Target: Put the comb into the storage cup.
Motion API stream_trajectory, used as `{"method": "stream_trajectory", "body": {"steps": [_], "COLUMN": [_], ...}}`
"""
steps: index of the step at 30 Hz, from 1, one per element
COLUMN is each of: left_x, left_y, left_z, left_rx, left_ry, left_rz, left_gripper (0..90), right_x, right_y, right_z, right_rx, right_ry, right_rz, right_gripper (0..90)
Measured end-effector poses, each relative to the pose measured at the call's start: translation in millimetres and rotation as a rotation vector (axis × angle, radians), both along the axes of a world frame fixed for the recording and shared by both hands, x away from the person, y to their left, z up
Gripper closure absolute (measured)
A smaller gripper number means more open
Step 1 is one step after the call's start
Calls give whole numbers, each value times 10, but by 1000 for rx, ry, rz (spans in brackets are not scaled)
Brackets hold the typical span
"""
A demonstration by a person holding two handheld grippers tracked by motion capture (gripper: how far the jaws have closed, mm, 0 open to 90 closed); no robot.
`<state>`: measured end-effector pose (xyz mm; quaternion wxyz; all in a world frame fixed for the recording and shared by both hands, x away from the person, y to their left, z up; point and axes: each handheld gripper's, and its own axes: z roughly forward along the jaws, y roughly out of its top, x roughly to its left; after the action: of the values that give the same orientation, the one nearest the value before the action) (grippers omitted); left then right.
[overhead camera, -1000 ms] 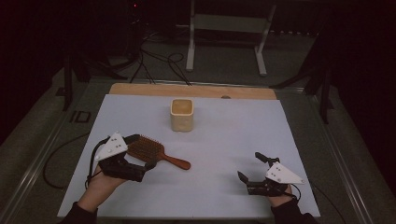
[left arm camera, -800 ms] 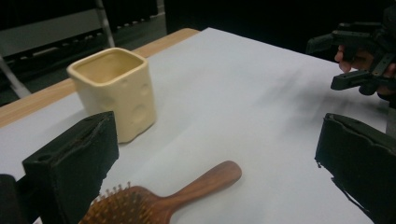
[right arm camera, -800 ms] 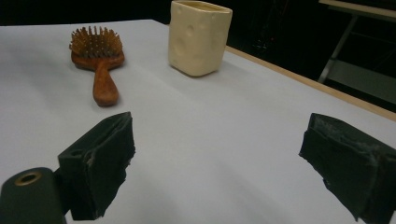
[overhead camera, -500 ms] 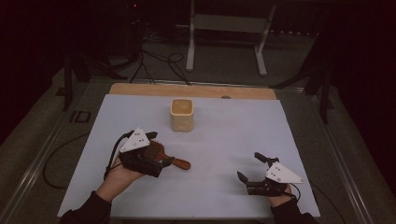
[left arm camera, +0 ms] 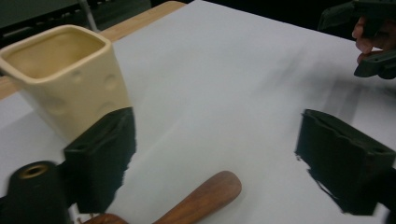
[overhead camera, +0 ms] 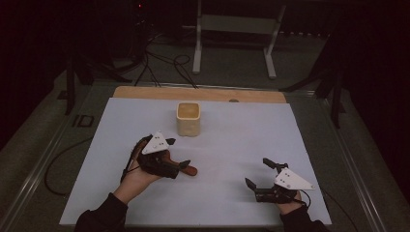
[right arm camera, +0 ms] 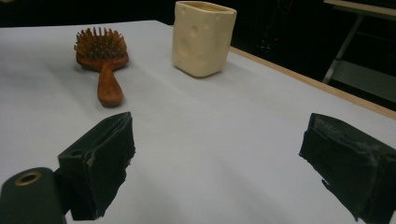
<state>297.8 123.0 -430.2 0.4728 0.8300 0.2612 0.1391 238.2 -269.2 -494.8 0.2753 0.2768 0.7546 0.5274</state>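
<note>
The left gripper hovers wide open over the wooden hairbrush on the tabletop; best to centre both jaws on the handle before closing. Cream cup stands behind. The right gripper rests open, empty.

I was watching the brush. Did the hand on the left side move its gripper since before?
Yes. The left gripper has moved right and over the hairbrush, away from the table's left edge and closer in line with the cream cup.

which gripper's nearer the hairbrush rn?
Left. The left gripper hangs right over the hairbrush, jaws open astride its handle. The right gripper sits open well off to the brush's right.
</note>
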Motion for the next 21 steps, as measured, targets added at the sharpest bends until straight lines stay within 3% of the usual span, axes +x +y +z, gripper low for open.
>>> {"method": "stream_trajectory", "body": {"steps": [2,5,7,12,21], "left_x": [33,53,67,139,211], "left_y": [-42,-83,-98,-121,-215], "left_z": [-53,-119,-144,-235,-405], "left_rx": [2,1,4,-11,46], "left_ry": [16,29,29,75,127], "left_rz": [-21,-62,-60,-22,-1], "left_gripper": [157,257,276,356,542], "right_x": [0,-1,-5,-7,-2], "right_y": [-1,-3,-2,3,4], "right_z": [-2,3,6,3,-2], "right_rx": [-1,5,4,-3,-3], "right_ry": [-2,-1,-8,-5,-3], "right_rz": [1,-2,1,4,6], "right_gripper": [88,88,88,88,88]}}
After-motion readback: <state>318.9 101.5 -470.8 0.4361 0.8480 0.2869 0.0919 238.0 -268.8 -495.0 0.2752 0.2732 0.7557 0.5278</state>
